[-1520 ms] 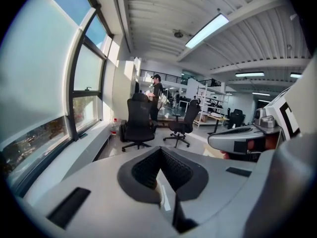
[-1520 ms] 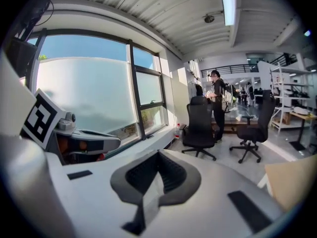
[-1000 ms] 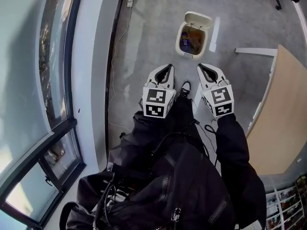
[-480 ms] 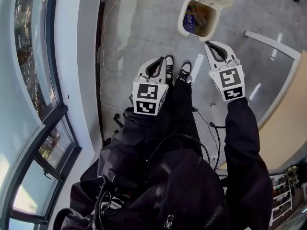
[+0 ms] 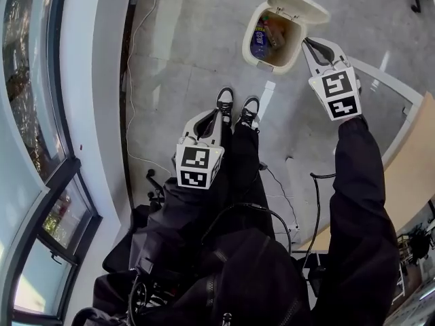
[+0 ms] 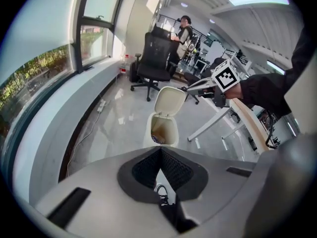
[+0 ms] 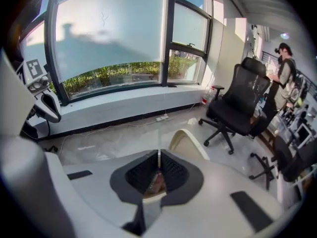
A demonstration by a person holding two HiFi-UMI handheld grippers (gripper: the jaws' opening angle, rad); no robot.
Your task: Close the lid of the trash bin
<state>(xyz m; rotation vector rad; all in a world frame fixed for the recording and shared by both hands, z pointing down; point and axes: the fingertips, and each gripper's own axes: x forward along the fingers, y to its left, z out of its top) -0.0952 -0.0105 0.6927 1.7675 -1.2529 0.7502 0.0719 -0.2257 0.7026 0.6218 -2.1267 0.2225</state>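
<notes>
Across the grey floor (image 5: 190, 39), just ahead of the person's shoes (image 5: 224, 104), the cream trash bin (image 5: 247, 46) is standing with its lid (image 5: 299, 2) tipped up and back, showing rubbish inside. Beside the bin's rim the right gripper (image 5: 307, 41) is hovering, jaws pressed together on nothing, while the left gripper (image 5: 217, 111) is hanging over the legs, jaws likewise together and empty. Black-and-white square markers are showing on both cubes; print on a blue wrapper (image 5: 258, 41) in the bin is too small to read.
</notes>
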